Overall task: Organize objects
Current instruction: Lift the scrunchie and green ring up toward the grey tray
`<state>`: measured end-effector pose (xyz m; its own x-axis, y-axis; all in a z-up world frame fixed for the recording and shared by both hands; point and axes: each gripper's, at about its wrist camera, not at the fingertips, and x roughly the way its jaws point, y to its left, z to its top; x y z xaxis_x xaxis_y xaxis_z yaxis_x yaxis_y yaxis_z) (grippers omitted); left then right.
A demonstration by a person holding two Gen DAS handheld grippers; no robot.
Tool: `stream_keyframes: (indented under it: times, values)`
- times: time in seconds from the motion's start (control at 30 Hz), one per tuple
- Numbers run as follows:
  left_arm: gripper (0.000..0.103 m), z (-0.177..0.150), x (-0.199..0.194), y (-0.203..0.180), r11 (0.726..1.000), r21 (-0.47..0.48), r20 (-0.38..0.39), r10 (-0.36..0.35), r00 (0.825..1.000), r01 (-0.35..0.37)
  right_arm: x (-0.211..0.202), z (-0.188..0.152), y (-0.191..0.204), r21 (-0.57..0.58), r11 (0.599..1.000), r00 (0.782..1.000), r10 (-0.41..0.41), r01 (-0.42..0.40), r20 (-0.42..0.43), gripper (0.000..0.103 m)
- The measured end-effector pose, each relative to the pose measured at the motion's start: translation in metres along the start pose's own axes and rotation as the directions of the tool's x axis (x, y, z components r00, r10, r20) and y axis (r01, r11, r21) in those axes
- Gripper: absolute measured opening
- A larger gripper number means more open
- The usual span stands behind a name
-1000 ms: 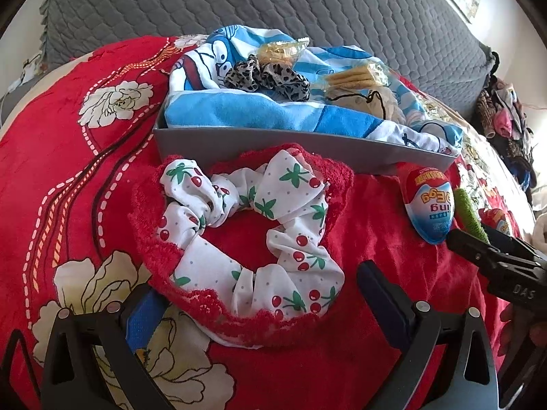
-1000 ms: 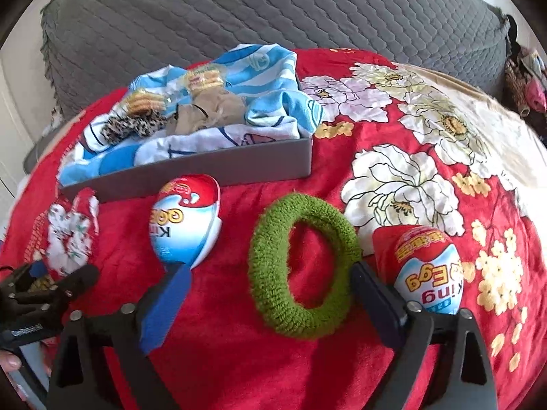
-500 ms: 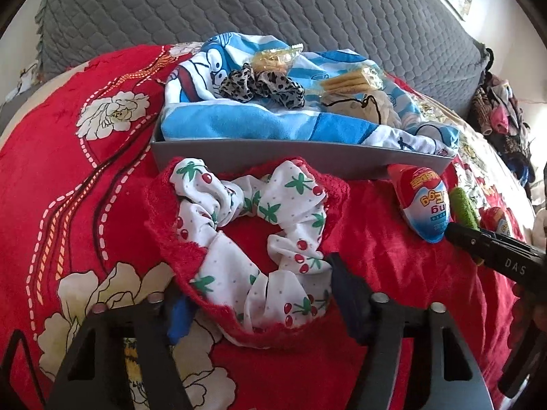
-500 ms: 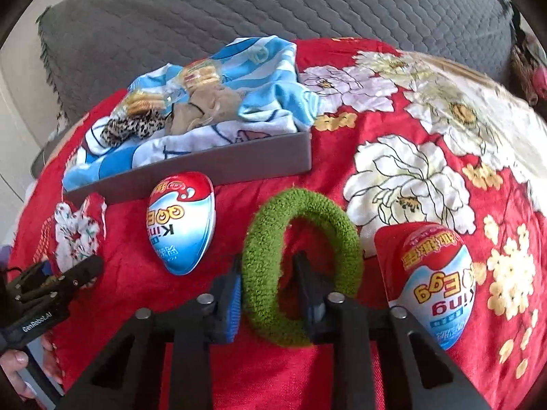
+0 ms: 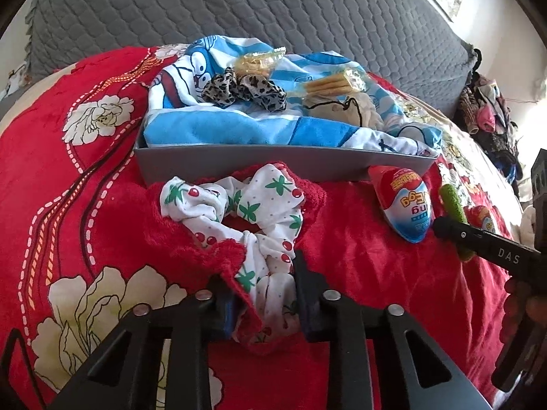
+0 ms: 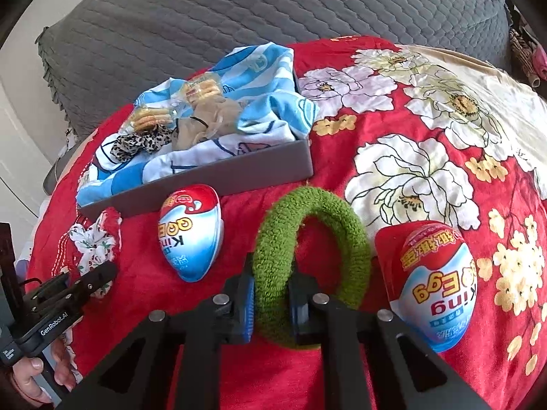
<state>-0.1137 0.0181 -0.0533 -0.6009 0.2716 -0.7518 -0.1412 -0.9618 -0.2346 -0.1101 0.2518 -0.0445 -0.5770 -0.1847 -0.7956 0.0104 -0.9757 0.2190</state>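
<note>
A white cherry-print scrunchie (image 5: 253,205) lies on a red fluffy ring (image 5: 171,235) in front of the grey tray (image 5: 273,164). My left gripper (image 5: 263,280) is closing, its pads squeezing the near fold of both. In the right wrist view a green terry scrunchie (image 6: 342,225) lies between two King Egg toy eggs (image 6: 189,232) (image 6: 437,283). My right gripper (image 6: 271,294) is closing, and its pads pinch the ring's near left side. The tray (image 6: 212,177) stands behind them.
The tray holds a blue cartoon cloth (image 5: 239,130), a leopard scrunchie (image 5: 242,90), biscuit packs (image 5: 259,61) and a beige pouch (image 5: 345,109). Everything rests on a red floral blanket (image 5: 85,205) with a grey quilted cushion (image 5: 273,17) behind. A hand (image 6: 30,372) grips the left tool.
Both grippers went from wide open to closed: the left onto the cherry scrunchie and the red ring under it, the right onto the green scrunchie, which bunched narrower.
</note>
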Motion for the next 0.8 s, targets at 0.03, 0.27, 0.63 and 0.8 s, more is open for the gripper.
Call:
stream_keyframes:
  times: [0.03,0.27,0.63,0.8]
  values:
    - [0.023,-0.001,0.000,0.000,1.000,0.002,0.000,-0.004,1.000,0.004,0.000,0.000,0.001,0.000,1.000,1.000,0.011,-0.011,-0.001,0.015]
    - [0.018,-0.002,-0.003,-0.001,1.000,0.006,0.002,-0.027,1.000,0.027,-0.003,-0.001,0.004,0.007,0.999,1.000,0.031,-0.031,0.001,0.015]
    - [0.017,-0.002,-0.008,-0.003,0.999,0.016,0.001,-0.039,0.999,0.039,-0.009,0.000,0.008,0.010,0.999,0.999,0.053,-0.053,0.011,0.015]
    - [0.017,-0.002,-0.012,-0.003,0.999,0.020,0.010,-0.028,1.000,0.028,-0.012,-0.001,0.011,-0.004,0.998,0.998,0.058,-0.058,0.013,0.015]
